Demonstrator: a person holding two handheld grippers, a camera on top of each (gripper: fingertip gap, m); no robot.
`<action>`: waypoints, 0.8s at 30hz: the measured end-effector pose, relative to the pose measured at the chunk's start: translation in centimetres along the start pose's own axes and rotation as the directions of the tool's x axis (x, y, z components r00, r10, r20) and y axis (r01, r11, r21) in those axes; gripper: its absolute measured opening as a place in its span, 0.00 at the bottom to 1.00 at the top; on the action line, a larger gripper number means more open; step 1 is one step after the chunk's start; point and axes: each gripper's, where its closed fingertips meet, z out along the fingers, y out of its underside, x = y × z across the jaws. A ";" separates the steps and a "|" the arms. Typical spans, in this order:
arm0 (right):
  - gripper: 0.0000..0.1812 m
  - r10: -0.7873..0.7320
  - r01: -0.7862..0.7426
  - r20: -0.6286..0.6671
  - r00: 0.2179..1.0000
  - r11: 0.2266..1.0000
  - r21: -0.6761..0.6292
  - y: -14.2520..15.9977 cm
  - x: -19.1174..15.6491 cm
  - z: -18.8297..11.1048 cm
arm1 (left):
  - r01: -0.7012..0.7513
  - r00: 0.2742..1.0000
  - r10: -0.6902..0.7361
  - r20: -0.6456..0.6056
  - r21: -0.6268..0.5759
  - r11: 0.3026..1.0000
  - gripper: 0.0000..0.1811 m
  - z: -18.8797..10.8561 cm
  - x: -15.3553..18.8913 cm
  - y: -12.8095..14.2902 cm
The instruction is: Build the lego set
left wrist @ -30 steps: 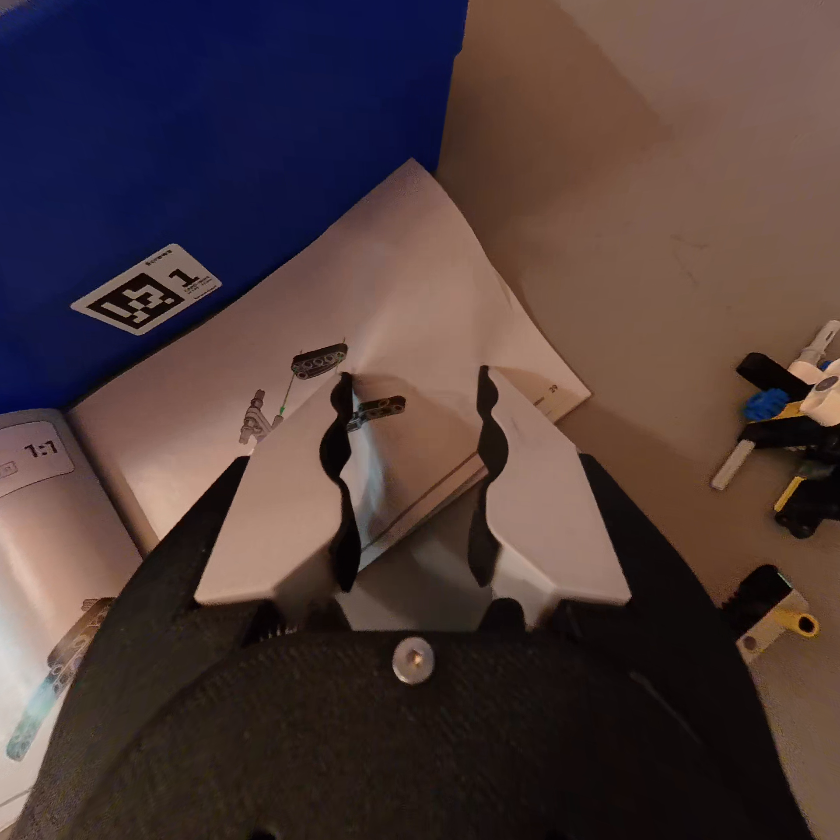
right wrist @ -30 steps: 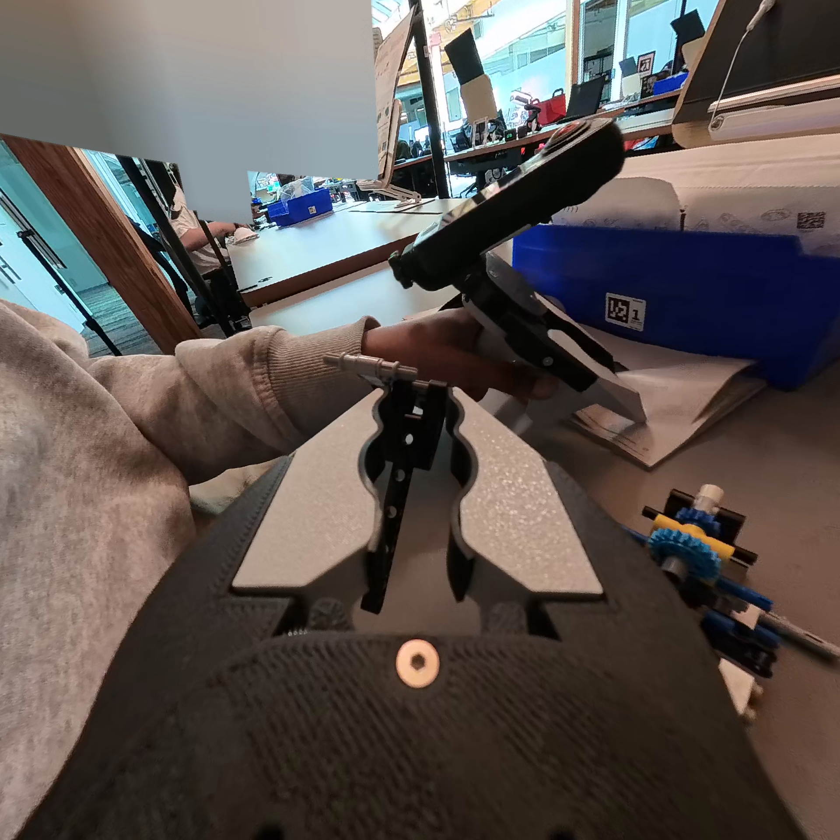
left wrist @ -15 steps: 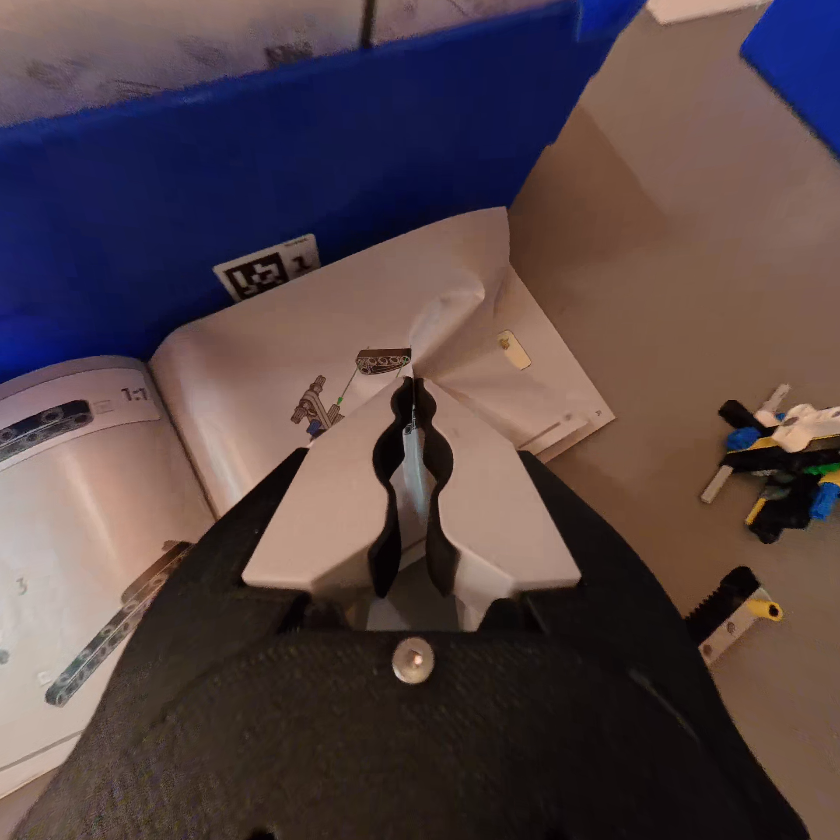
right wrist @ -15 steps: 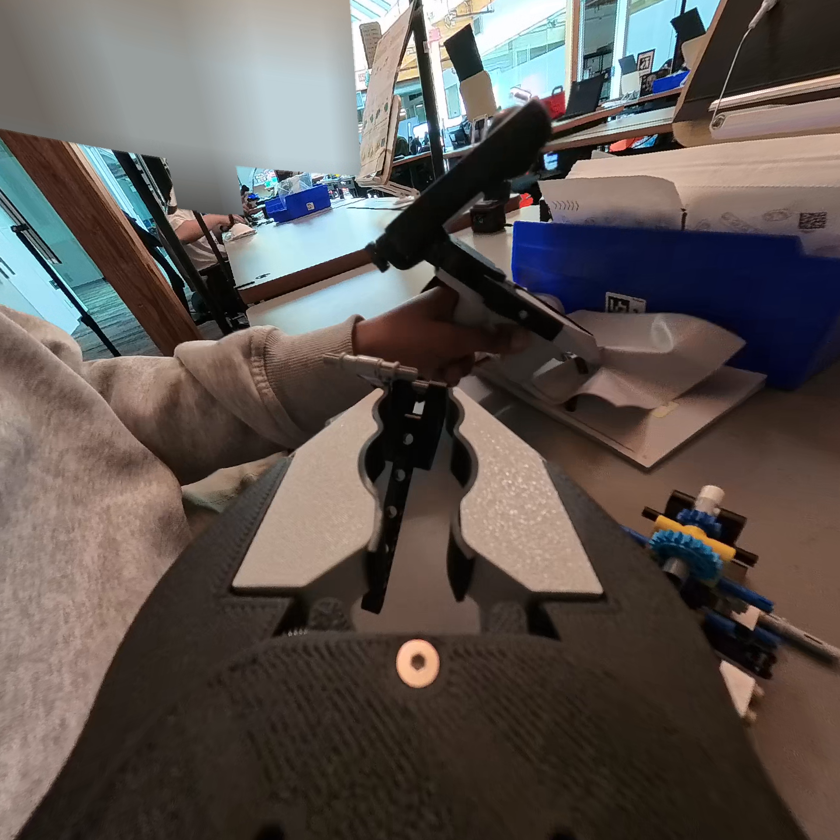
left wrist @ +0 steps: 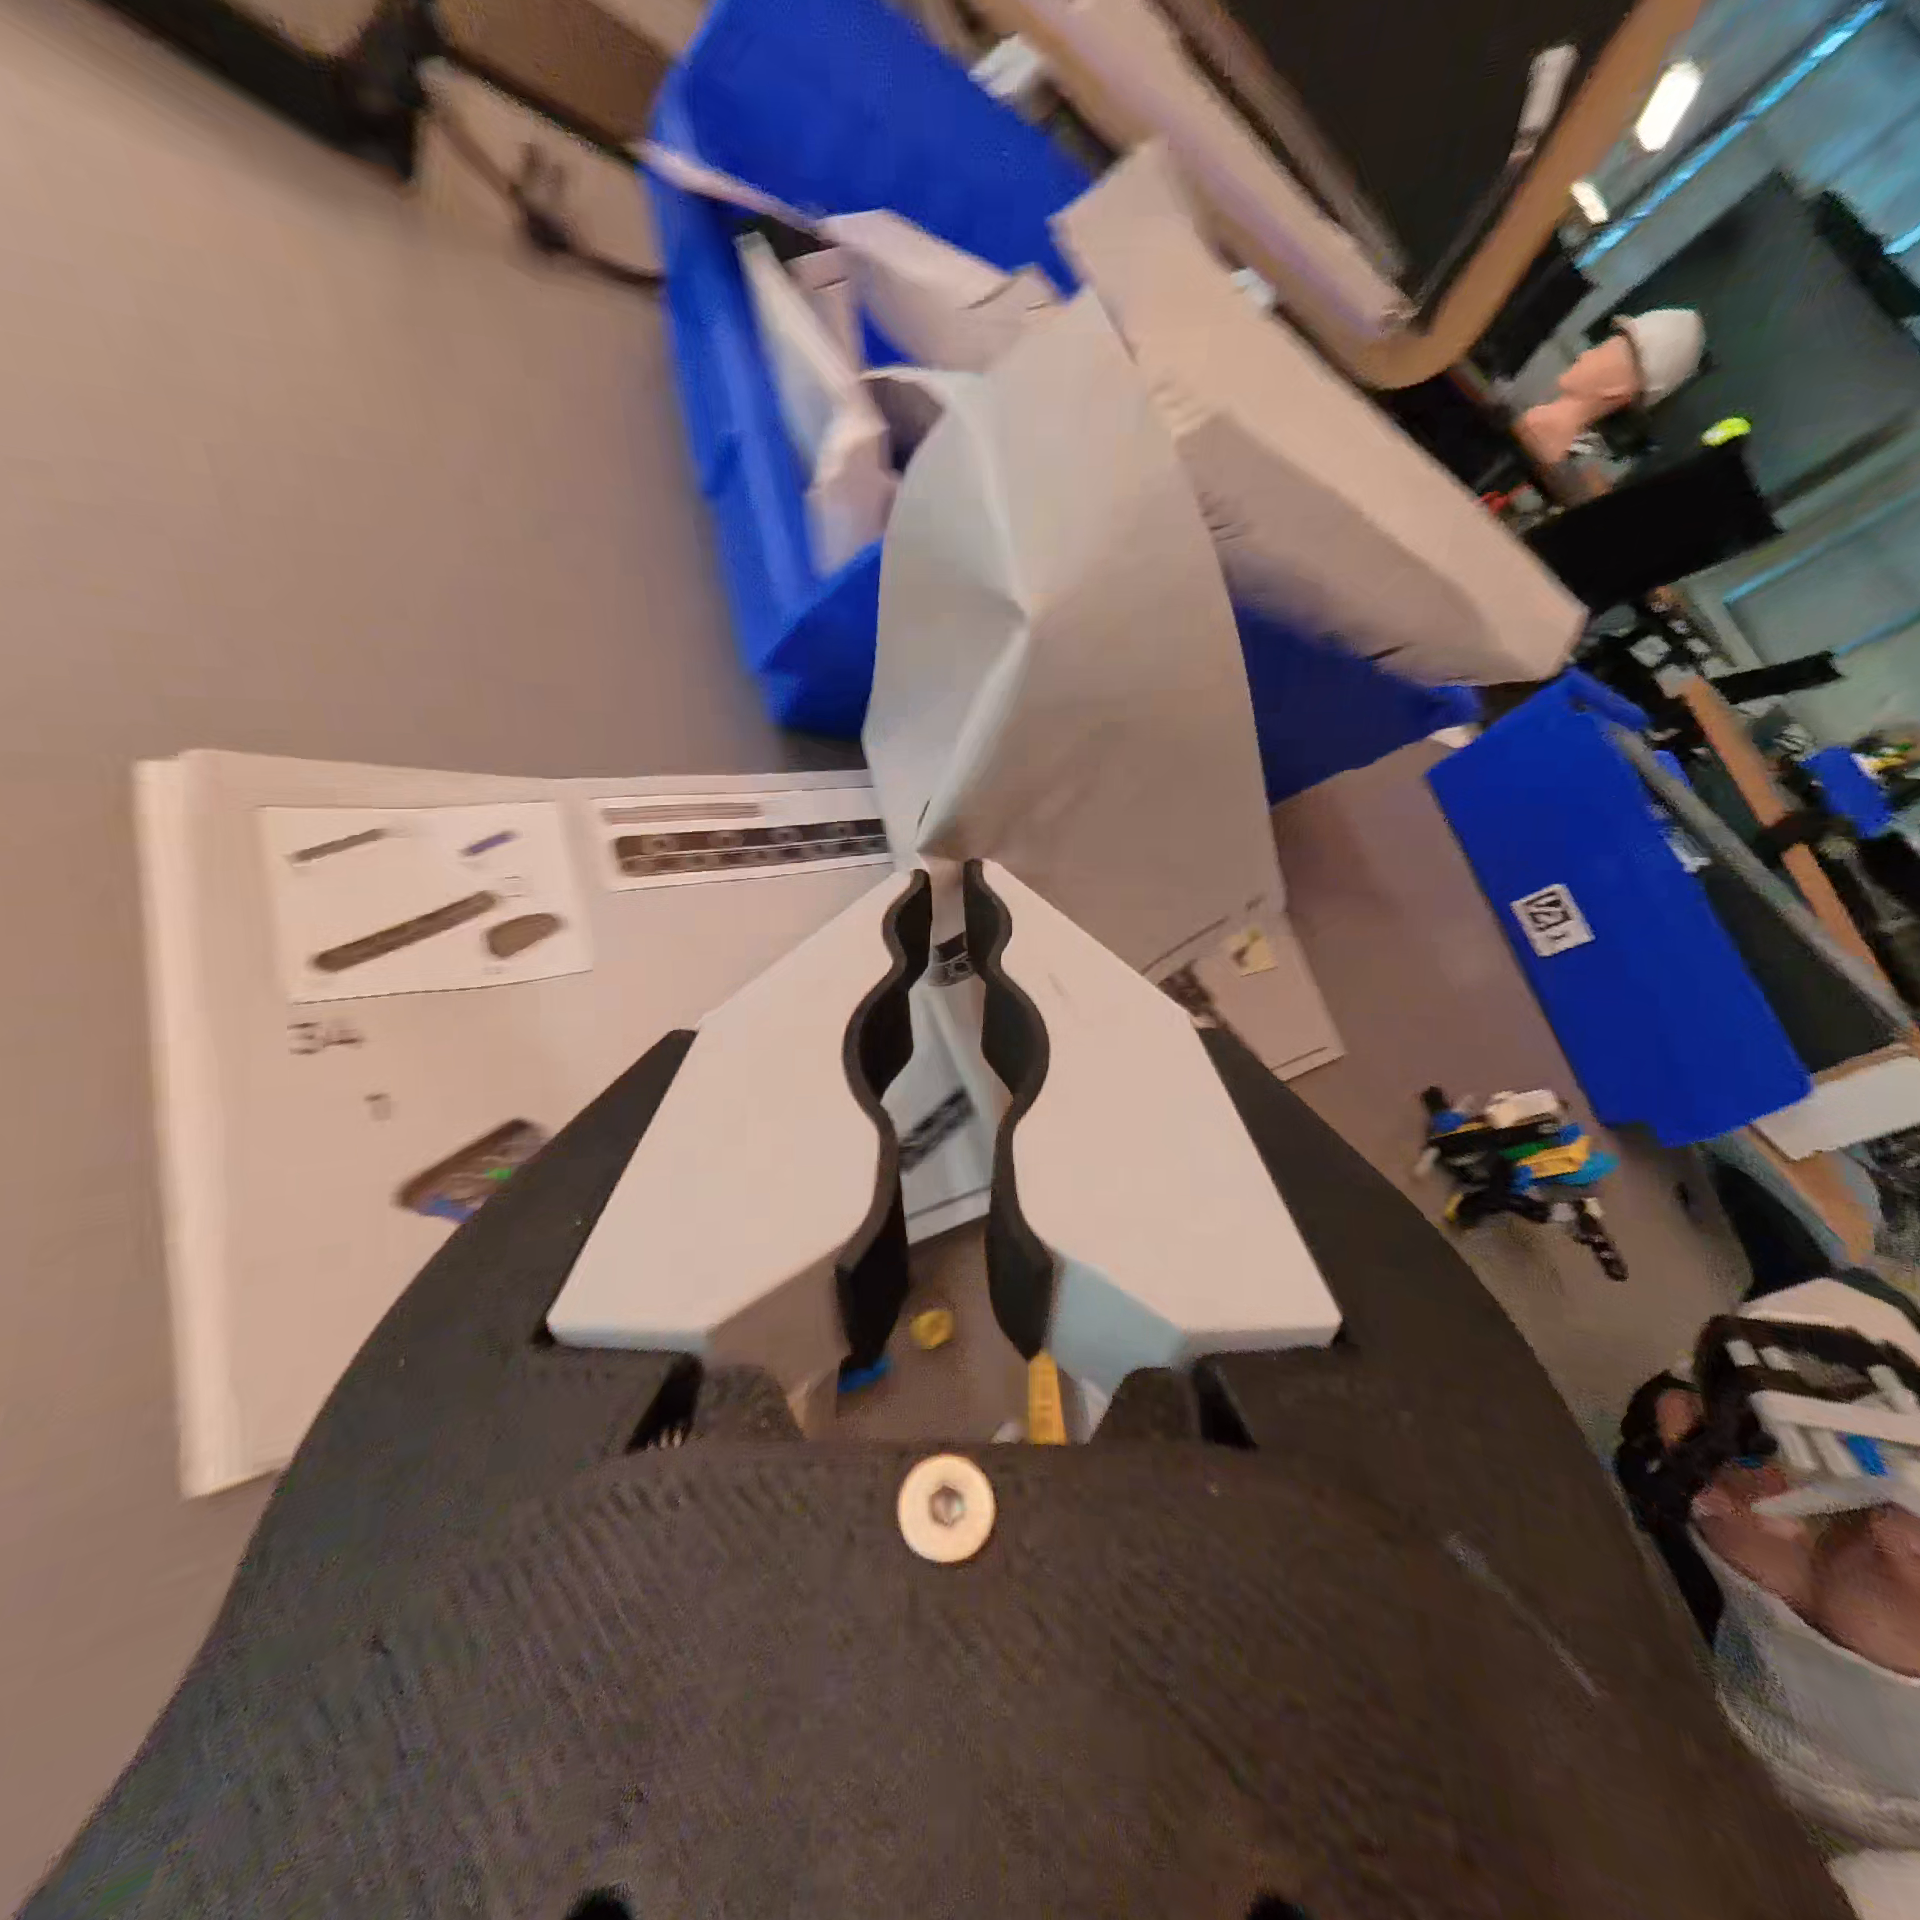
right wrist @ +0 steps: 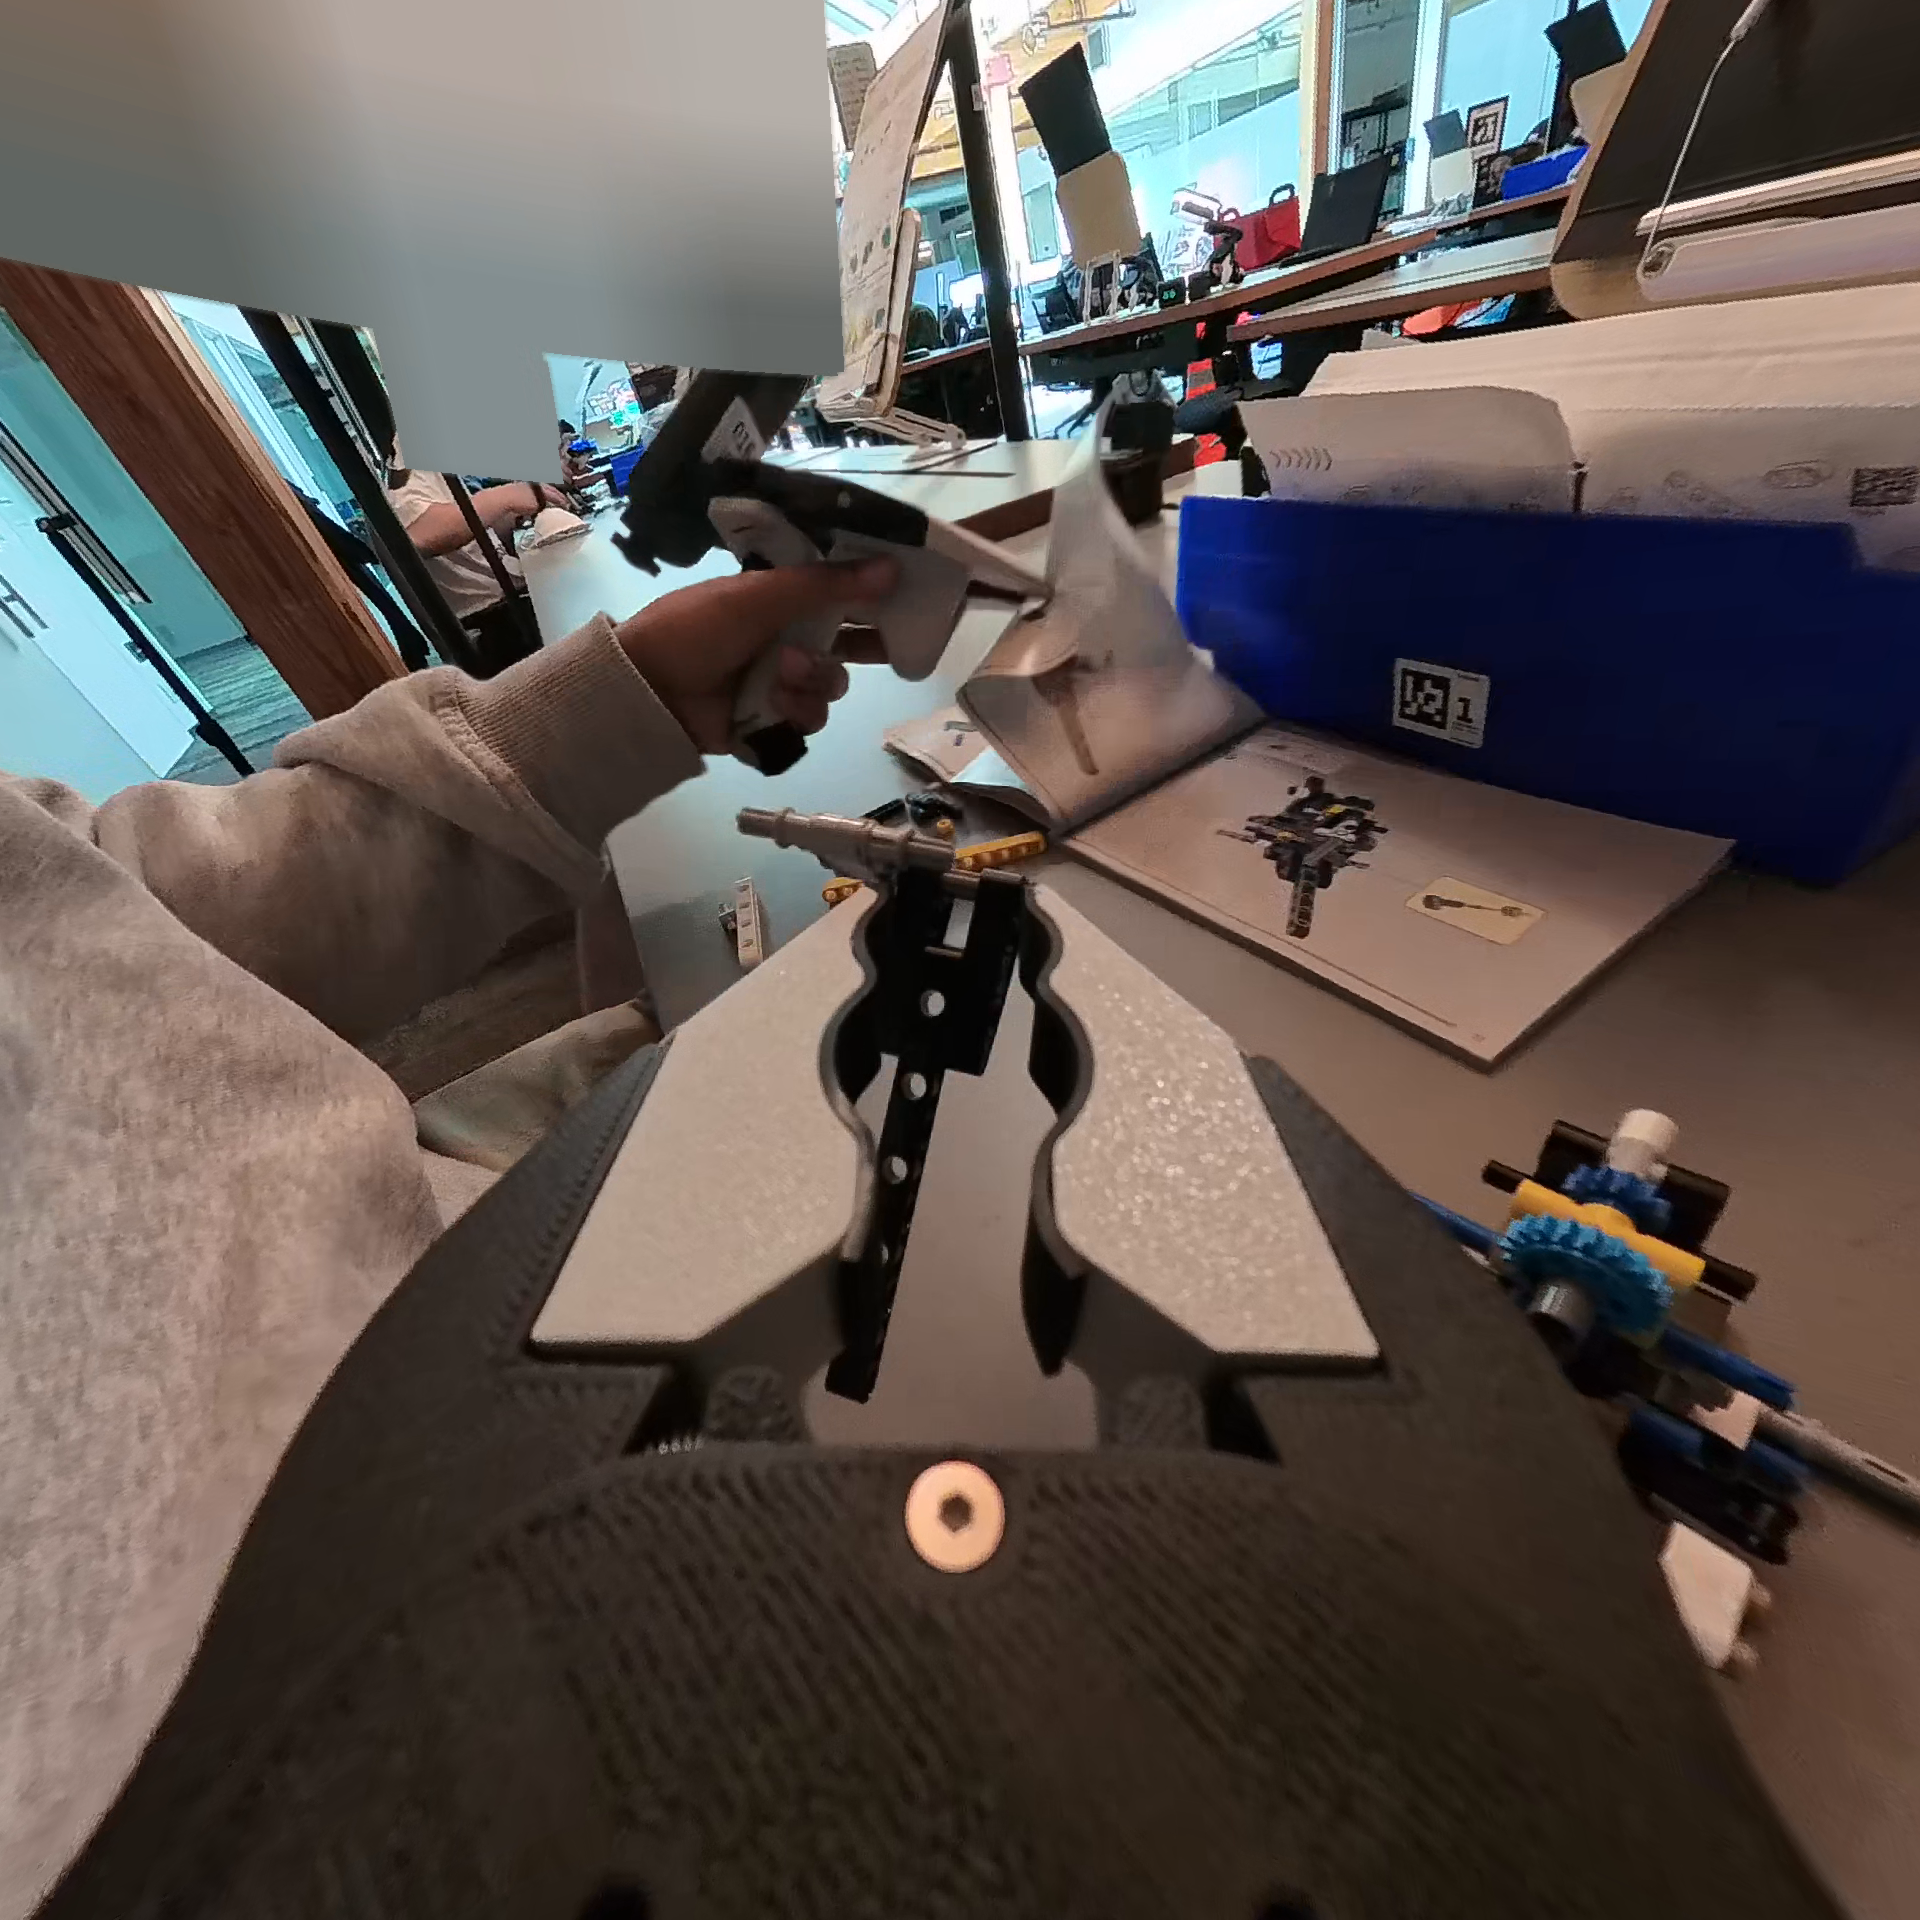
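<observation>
My left gripper (left wrist: 943,871) is shut on a page (left wrist: 1049,665) of the instruction booklet (left wrist: 416,935) and holds it lifted and curled above the open booklet. It also shows in the right wrist view (right wrist: 1023,592), pinching the page (right wrist: 1101,582) over the booklet (right wrist: 1382,883). My right gripper (right wrist: 951,904) is shut on a black holed lego beam (right wrist: 914,1049) with a grey axle pin (right wrist: 842,836) across its top, held above the table. A partly built lego model (right wrist: 1600,1268) with blue gears lies at the right; it also shows in the left wrist view (left wrist: 1507,1143).
A blue bin (right wrist: 1558,644) with a marker tag stands behind the booklet, holding white cartons (right wrist: 1558,436). Another blue bin (left wrist: 1621,935) sits at right. Loose small lego parts (right wrist: 977,847) lie on the grey table (right wrist: 1766,1039). A sleeve (right wrist: 312,883) fills the left. My right fingertips sit around 30 centimeters from my left ones.
My left gripper closed on the booklet page, then lifted it up and over to the left, exposing the spread beneath. My right gripper has held still with the beam.
</observation>
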 end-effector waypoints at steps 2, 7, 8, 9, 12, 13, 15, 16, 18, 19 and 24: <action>0.12 -0.004 0.004 0.000 1.000 1.000 -0.008 0.1 -0.1 0.1 | 0.053 0.997 -0.052 0.051 -0.010 0.999 0.04 -1.2 -2.8 0.5; 0.12 -0.031 0.030 -0.005 1.000 0.999 -0.030 0.5 -0.2 0.4 | 0.172 0.978 -0.191 0.084 0.187 0.967 0.18 -5.3 -6.5 -1.9; 0.12 -0.035 0.034 -0.006 0.999 0.999 -0.035 0.6 -0.2 0.5 | 0.170 0.979 -0.191 0.075 0.223 0.960 0.18 -6.1 -6.5 -2.5; 0.12 -0.038 0.038 -0.007 0.999 0.999 -0.039 0.6 -0.3 0.6 | 0.161 0.979 -0.185 0.080 0.242 0.957 0.18 -6.7 -6.5 -3.0; 0.12 -0.049 0.049 -0.010 0.999 0.998 -0.049 0.8 -0.3 0.7 | 0.066 0.982 -0.117 0.150 0.311 0.948 0.18 -8.5 -6.1 -4.3; 0.12 -0.053 0.052 -0.011 0.999 0.997 -0.051 0.8 -0.3 0.8 | 0.007 0.979 -0.076 0.191 0.335 0.942 0.18 -9.1 -5.8 -4.8; 0.12 -0.060 0.059 -0.013 0.998 0.997 -0.057 0.9 -0.3 0.9 | -0.104 0.970 0.026 0.241 0.317 0.943 0.18 -8.9 -4.3 -4.6; 0.12 -0.064 0.063 -0.014 0.998 0.996 -0.059 1.0 -0.3 1.0 | -0.143 0.968 0.077 0.239 0.273 0.951 0.18 -7.9 -3.3 -3.9; 0.12 -0.073 0.072 -0.012 0.997 0.995 -0.066 1.1 -0.5 1.1 | -0.207 0.962 0.180 0.206 0.117 0.971 0.19 -5.1 -1.6 -1.2; 0.13 -0.077 0.076 -0.010 0.997 0.995 -0.069 1.1 -0.5 1.2 | -0.249 0.957 0.238 0.166 0.049 0.967 0.19 -3.7 -0.4 0.3; 0.12 -0.098 0.097 -0.004 0.995 0.992 -0.085 1.4 -0.9 1.4 | -0.464 0.859 0.500 0.109 -0.243 0.852 0.23 1.3 1.3 6.1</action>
